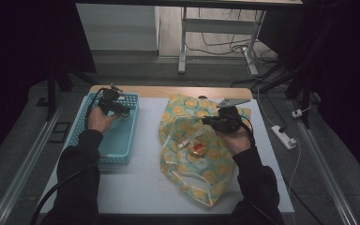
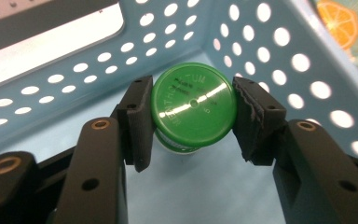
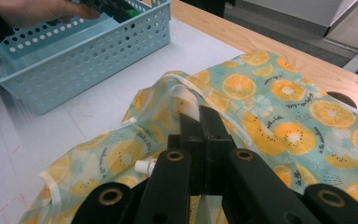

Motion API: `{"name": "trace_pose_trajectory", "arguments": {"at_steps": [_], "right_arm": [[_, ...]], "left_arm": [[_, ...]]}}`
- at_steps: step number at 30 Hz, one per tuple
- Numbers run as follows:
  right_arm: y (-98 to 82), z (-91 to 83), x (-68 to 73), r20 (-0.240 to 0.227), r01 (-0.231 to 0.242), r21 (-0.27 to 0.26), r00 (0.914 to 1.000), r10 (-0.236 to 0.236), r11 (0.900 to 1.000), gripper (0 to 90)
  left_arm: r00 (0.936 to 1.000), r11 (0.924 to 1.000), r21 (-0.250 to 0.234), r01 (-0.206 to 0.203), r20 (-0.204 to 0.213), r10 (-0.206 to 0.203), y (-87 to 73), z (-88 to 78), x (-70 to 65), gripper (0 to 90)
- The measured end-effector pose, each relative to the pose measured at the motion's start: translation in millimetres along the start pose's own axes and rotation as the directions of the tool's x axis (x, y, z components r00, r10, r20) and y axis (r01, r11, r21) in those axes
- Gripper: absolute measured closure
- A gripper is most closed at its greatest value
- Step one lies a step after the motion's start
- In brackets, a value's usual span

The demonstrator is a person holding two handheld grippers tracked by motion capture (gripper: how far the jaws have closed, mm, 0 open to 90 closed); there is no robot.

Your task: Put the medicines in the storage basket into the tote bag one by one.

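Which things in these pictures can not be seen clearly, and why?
- Jar, left gripper view: the green lid hides its body and label; the lid's raised text is only partly readable.
- Tube, right gripper view: the right gripper covers all but its white cap.
- Small items on the bag, high view: too small and dim to name.
- Basket, high view: the left hand covers part of it.

The round green plastic lid (image 2: 194,105) is shiny and smooth; the light blue plastic basket with holes (image 2: 261,51) looks smooth too; the black gripper pads (image 2: 251,112) look dull and bumpy; the orange-print bag (image 3: 279,112) looks thin and a bit shiny; the table edge (image 3: 242,35) is wood.
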State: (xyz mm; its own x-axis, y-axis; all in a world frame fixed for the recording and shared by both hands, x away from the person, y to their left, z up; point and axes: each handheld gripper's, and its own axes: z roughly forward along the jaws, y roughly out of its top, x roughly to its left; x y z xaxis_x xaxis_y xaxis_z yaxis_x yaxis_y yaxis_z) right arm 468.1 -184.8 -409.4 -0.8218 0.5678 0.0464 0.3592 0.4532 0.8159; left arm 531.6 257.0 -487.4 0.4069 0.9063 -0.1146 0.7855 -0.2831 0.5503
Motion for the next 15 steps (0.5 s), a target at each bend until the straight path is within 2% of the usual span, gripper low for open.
{"name": "trace_pose_trajectory", "arguments": {"at_steps": [5,8,15], "right_arm": [[0.0,-0.3,0.0,0.001,0.000,-0.002,1.0000,0.000,1.000,89.8],[0.0,-0.4,0.1,0.001,0.000,-0.002,1.0000,0.000,1.000,89.8],[0.3,-0.5,0.3,0.002,0.001,-0.005,1.0000,-0.001,1.000,89.8]], "left_arm": [[0.9998,0.9998,-0.005,-0.018,-0.002,0.018,0.7,-6.9,-4.3,51.9],[0.9999,0.9996,-0.024,-0.016,0.004,0.016,0.5,-13.9,-4.6,51.9],[0.9990,0.9978,-0.062,-0.022,0.037,0.025,-2.6,-32.0,-5.8,51.9]]}}
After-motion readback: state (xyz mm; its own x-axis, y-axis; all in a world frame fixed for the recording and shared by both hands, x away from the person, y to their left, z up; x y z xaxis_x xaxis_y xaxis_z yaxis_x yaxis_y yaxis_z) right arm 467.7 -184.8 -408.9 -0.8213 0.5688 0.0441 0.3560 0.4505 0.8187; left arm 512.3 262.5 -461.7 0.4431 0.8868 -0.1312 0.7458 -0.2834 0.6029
